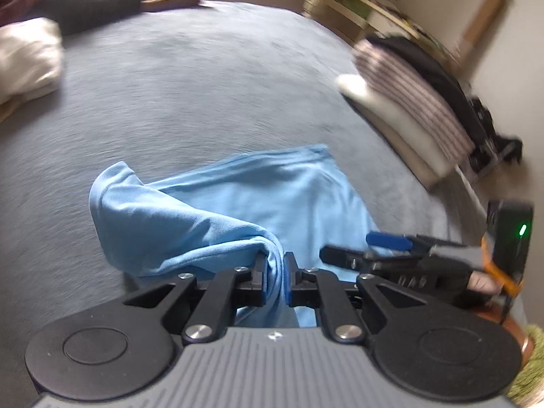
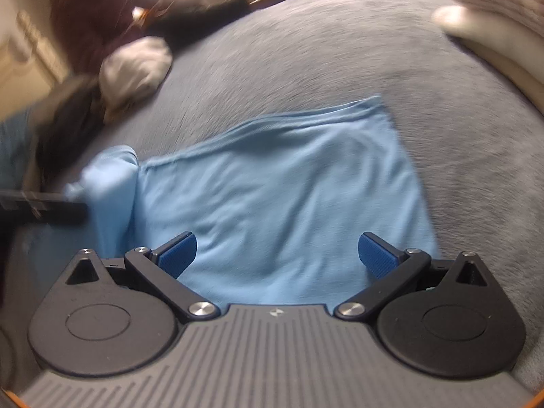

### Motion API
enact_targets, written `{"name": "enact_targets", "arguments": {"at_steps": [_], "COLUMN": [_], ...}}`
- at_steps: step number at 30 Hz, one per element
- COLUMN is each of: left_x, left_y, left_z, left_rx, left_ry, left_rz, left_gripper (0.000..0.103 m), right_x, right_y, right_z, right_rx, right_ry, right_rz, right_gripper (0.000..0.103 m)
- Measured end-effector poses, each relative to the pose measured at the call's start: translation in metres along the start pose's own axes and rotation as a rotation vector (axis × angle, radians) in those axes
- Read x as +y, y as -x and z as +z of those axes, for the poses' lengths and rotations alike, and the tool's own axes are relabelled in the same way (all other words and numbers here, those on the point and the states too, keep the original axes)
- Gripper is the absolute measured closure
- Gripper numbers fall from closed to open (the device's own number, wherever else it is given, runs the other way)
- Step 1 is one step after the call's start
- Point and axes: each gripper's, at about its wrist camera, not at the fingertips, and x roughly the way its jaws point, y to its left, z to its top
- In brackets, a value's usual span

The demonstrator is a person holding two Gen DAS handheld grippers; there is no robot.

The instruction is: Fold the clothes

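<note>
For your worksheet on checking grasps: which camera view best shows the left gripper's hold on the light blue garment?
The left wrist view: the left gripper pinches the light blue garment up close. The right wrist view shows only a blurred fingertip at the garment's raised edge.

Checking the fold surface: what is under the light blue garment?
The light blue garment lies on a grey bed cover, which shows around its edges. The left gripper pinches and lifts one bunched part. Anything beneath the flat part is covered and cannot be seen.

Soft matt light-blue cloth shirt (image 2: 272, 183), brushed grey fabric bed cover (image 1: 190, 95), left hand-held gripper (image 1: 275, 280) in matt black plastic with ribbed grey body, shiny metal screws, ribbed blue pads (image 2: 377, 258)
</note>
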Motion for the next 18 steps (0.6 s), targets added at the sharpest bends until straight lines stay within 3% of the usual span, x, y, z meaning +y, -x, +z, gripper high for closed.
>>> {"name": "enact_targets", "arguments": {"at_steps": [5,9,11,13,18], "left_x": [-0.041,-0.053,-0.055,-0.057,-0.062], "left_y": [-0.058,-0.080,-0.088,-0.087,-0.062], "left_z": [-0.014,-0.022,-0.023,-0.021,-0.013], "left_rx": [0.057,0.083,0.095,0.093,0.014], "left_ry": [-0.129,-0.170,-0.161,-0.146,-0.113], "left_rz": [0.011,0.034,0.033,0.005,-0.050], "left_gripper": [0.093,0.091,0.077,0.050,0.031], "right_x": [-0.042,-0.058,-0.064,-0.069,-0.073], "right_y": [0.022,0.027,0.028,0.027,0.023], "right_z": [0.004,0.003,0.002,0.002,0.003], "right_rx": [-0.032,-0.049,-0.053,-0.054,-0.054], "right_ry": [-0.165,-0.191,-0.205,-0.217,-0.243], "right_rz": [0.022,0.013,0.023,0.028,0.034], "right_gripper": [0.001,0.001,0.001,0.001,0.001]}}
